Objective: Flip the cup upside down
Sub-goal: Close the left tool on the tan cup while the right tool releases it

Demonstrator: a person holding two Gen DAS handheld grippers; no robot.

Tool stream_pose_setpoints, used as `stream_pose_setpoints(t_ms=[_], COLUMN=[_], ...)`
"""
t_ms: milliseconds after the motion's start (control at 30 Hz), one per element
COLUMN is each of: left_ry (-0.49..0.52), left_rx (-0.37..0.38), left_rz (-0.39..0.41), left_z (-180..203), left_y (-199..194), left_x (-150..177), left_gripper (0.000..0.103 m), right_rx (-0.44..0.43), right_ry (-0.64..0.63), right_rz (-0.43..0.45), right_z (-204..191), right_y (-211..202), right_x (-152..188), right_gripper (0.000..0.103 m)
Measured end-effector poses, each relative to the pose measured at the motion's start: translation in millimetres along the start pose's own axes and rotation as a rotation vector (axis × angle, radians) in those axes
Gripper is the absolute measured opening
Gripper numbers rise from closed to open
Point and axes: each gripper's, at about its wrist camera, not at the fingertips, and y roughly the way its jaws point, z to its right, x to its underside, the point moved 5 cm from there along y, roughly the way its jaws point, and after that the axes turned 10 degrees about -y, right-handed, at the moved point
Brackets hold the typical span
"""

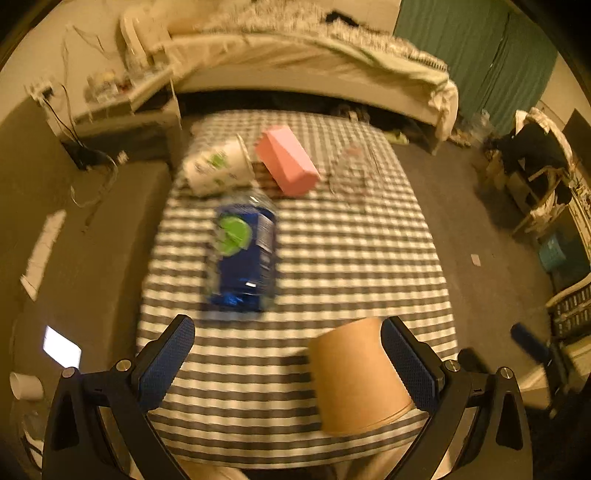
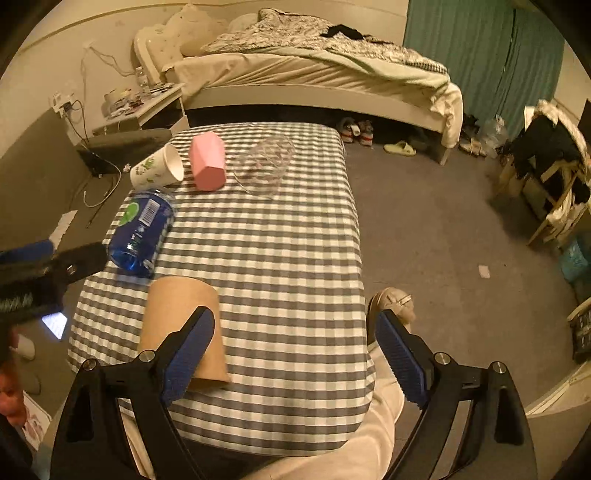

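Plain brown paper cup [image 1: 360, 374] stood rim-down near the checked worktop's [image 1: 332, 258] front edge. My left gripper [image 1: 288, 365] and right gripper [image 2: 295, 354] both gaped wide, empty. Cup judged light, crushable — grip mid-wall, gently.

A bedroom under dim, yellowish light. The bench [image 2: 280, 258] wears a grey-and-white checked cloth and stands on grey carpet [image 2: 443, 229]. Beyond it a low bed [image 2: 314, 74] with rumpled bedding runs along the pale wall [image 2: 92, 33]. A white bedside table [image 2: 147, 107], cluttered and trailing cables, sits at the bed's head. Green curtains [image 2: 476, 48] hang in the far corner. Shoes [image 2: 356, 131] lie under the bed frame. At the right stands what looks like a wooden chair [image 2: 550, 177] piled with clothes.
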Motion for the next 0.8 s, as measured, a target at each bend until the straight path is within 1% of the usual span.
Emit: stream_pose_setpoints(t_ms=[100, 267, 367, 467, 567, 667, 767, 800], left_ry=[-0.017, -0.029, -0.028, -0.042, -0.015, 0.013, 0.042, 0.049], left_rx=[-0.003, -0.029, -0.034, -0.003, 0.004, 0.016, 0.047, 0.063], left_rz=[-0.113, -0.228, -0.272, -0.309, -0.32, -0.357, -0.409, -0.427], left_z=[13.2, 22.7, 25.4, 29.2, 35.8, 43.0, 47.9, 48.9], left_y=[28.0, 61.6, 76.5, 84.7, 89.2, 92.9, 95.7, 96.5], left_x=[2.0, 10.8, 14.7, 15.7, 16.8, 21.4, 29.8, 32.9], left_gripper=[0.103, 0.103, 0.102, 0.102, 0.102, 0.101, 0.096, 0.09], right_rx=[-0.025, -0.038, -0.045, -0.061, -0.081, -0.088, -0.089, -0.087], right_ry=[0.038, 0.077, 0.101, 0.104, 0.113, 0.109, 0.112, 0.114], right_rz=[-0.011, -0.032, -0.046, -0.05, -0.053, -0.052, -0.051, -0.052], right_z=[12.1, 29.0, 38.4, 38.9, 36.7, 32.6, 30.8, 30.6], right_y=[7.4, 20.8, 29.1, 35.5, 40.2, 41.2, 40.0, 39.4], right_x=[8.9, 18.9, 22.4, 22.2, 21.1, 19.5, 19.3, 19.2], right_gripper=[0.089, 0.089, 0.089, 0.089, 0.089, 0.089, 0.089, 0.089])
